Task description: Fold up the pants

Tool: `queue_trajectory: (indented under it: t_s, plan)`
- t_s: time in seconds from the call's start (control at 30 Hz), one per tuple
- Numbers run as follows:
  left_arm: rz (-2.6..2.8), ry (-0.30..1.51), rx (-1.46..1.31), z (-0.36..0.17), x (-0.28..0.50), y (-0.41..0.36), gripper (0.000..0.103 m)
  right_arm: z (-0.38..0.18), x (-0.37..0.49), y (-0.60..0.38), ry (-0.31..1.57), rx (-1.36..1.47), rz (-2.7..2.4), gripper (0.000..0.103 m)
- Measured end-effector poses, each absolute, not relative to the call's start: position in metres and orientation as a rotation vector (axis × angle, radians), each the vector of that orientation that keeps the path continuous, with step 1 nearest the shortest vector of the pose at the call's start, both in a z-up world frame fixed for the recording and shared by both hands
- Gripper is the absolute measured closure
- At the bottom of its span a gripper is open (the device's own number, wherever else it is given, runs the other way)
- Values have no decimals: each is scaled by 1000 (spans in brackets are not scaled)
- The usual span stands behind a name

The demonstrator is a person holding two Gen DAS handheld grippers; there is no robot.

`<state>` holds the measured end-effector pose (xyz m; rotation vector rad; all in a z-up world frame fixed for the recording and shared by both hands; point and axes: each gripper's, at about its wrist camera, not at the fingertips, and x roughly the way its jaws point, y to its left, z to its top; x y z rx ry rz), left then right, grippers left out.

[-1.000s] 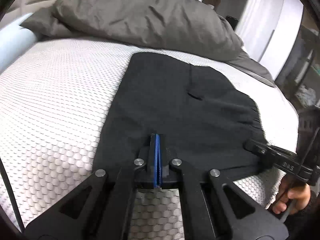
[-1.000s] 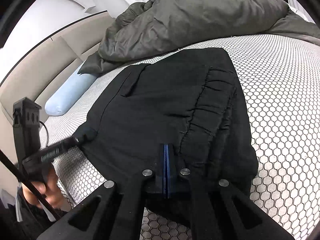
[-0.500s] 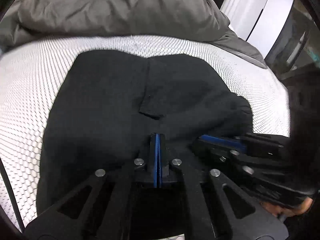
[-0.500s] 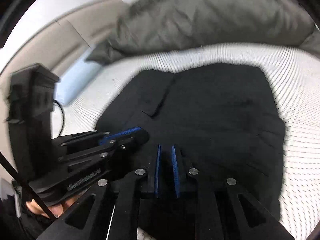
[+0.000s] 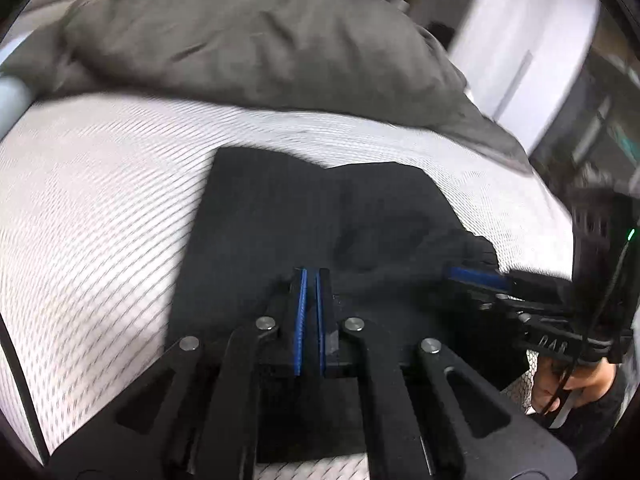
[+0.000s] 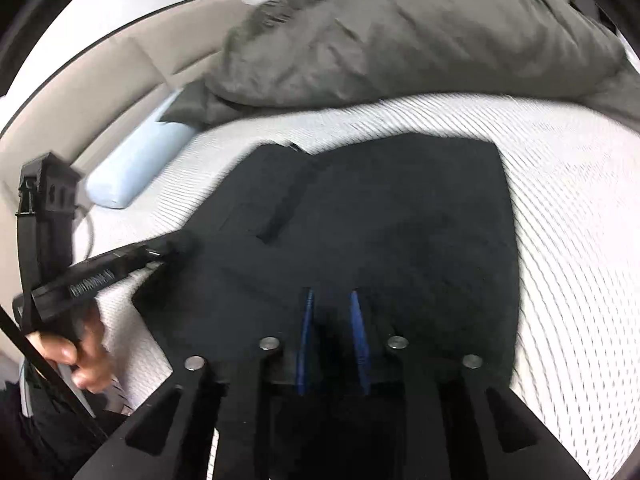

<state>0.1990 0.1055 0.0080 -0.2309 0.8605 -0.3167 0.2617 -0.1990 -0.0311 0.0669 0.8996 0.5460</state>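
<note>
Hovering low at 6 o'clock in its own view, the left gripper (image 5: 311, 276) has its blue pads nearly together with nothing between them. The right gripper (image 6: 332, 300) has just been opening; its jaws stand apart, nothing between them. Black pants (image 6: 384, 232) lie folded on the white mattress (image 6: 568, 208) at centre. Toward 12 o'clock sits a rumpled grey duvet (image 5: 248, 40); at 9 o'clock, a pale blue bolster (image 6: 140, 168).

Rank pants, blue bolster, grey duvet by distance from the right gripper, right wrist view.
From the right gripper:
1. Pants, directly under and ahead of its fingers.
2. Blue bolster, far left by the headboard.
3. Grey duvet, heaped across the back of the bed.
</note>
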Motion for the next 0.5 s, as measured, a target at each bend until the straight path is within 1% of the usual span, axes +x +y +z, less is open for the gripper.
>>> queue_trajectory:
  t_s: [0.13, 0.2, 0.23, 0.3, 0.4, 0.5]
  plan:
    - [-323, 970, -162, -12, 242, 80, 102, -30, 289, -166, 941, 13, 601, 77]
    - [-349, 995, -252, -24, 249, 93, 102, -45, 305, -160, 1000, -15, 562, 77]
    - [-385, 997, -302, -27, 250, 102, 102, -53, 308, -163, 1014, -22, 533, 79]
    - [-408, 989, -357, -27, 249, 120, 103, -57, 310, -177, 1021, 15, 552, 80]
    - [-341, 958, -369, -22, 242, 142, 102, -52, 306, -206, 991, 13, 486, 80]
    - [-242, 939, -369, -19, 240, 161, 103, -55, 308, -224, 1000, 68, 497, 81]
